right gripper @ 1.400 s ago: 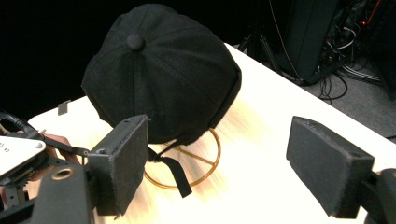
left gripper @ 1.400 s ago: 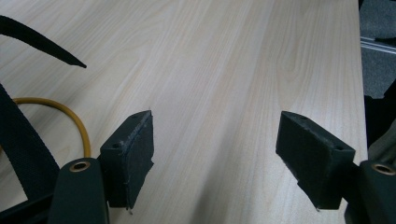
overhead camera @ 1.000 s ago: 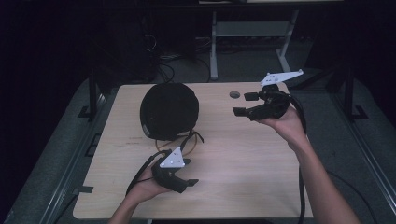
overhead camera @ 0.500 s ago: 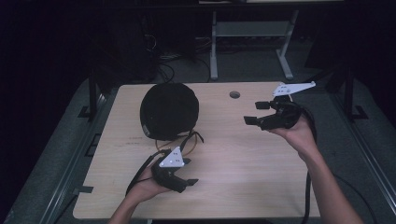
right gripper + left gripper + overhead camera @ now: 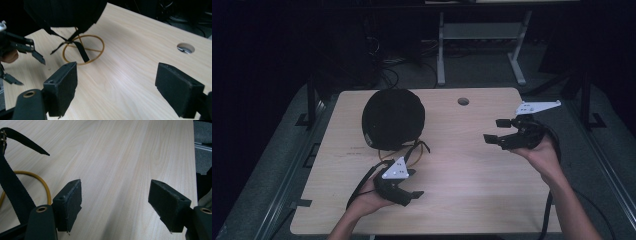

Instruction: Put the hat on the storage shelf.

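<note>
Left tool (image 5: 409, 192) is sitting low over the near part of the table (image 5: 462, 200), jaws spread wide with nothing between them; in the left gripper view just bare wood is showing in the gap. The black helmet (image 5: 393, 119) is resting on the table just beyond the left tool, dome up, not touching it. Its black strap (image 5: 12, 187) and a yellow cord loop (image 5: 37, 180) are trailing out from under it, lying on the wood right beside the left tool's left jaw.

Right tool (image 5: 498, 131) is hovering above the table's right side, well apart from the helmet, jaws also gaping wide and holding nothing. It is pointing across toward the helmet: in the right gripper view the helmet (image 5: 62, 12) is sitting ahead of the jaws, with the yellow loop (image 5: 83, 50) and strap (image 5: 80, 51) lying between. The round cable hole (image 5: 185, 47) is lying ahead of the right jaw.
</note>
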{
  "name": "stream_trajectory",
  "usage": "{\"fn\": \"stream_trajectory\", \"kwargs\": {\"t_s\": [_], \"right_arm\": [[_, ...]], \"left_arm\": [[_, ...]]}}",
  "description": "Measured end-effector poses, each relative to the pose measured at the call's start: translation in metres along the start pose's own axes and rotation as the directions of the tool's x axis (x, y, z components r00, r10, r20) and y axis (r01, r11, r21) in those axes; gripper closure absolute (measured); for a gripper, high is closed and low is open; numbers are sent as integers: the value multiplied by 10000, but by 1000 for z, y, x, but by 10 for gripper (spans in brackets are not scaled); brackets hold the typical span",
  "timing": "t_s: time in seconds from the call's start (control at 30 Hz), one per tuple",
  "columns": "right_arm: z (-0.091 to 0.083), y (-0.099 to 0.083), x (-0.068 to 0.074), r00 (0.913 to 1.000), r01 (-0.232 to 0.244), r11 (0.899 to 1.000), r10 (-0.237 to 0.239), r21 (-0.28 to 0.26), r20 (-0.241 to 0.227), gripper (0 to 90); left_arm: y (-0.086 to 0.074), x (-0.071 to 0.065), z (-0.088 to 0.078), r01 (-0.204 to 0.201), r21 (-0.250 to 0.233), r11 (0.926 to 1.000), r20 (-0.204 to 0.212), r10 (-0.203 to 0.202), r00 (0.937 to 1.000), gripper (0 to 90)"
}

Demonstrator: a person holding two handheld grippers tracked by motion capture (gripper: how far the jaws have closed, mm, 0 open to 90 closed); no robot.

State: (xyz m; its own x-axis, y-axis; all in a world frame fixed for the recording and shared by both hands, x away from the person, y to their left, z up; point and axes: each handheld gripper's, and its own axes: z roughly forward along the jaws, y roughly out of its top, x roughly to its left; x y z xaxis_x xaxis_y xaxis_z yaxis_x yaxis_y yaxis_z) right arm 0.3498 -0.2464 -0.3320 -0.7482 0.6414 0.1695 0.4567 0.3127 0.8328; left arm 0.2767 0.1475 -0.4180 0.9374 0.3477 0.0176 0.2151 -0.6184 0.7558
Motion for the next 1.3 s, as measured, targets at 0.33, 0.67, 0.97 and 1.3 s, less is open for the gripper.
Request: {"fn": "stream_trajectory", "kwargs": {"t_s": [0.33,0.67,0.97,1.3], "right_arm": [[-7,-24,-1,9997,-250,9996,250,112,22,175],[-13,-53,-5,9988,-448,9987,444,223,201,175],[-20,-74,-7,9964,-787,9967,779,217,347,175],[-34,-108,-3,9936,-1000,9941,975,426,577,176]], "left_arm": [[0,0,0,36,-22,10000,-44,-36,10000,264],[-3,1,0,167,-89,9998,-41,-168,9999,264],[-3,1,0,219,-166,9996,-13,-220,9998,264],[-4,2,0,360,-251,9990,-22,-360,9993,264]]}}
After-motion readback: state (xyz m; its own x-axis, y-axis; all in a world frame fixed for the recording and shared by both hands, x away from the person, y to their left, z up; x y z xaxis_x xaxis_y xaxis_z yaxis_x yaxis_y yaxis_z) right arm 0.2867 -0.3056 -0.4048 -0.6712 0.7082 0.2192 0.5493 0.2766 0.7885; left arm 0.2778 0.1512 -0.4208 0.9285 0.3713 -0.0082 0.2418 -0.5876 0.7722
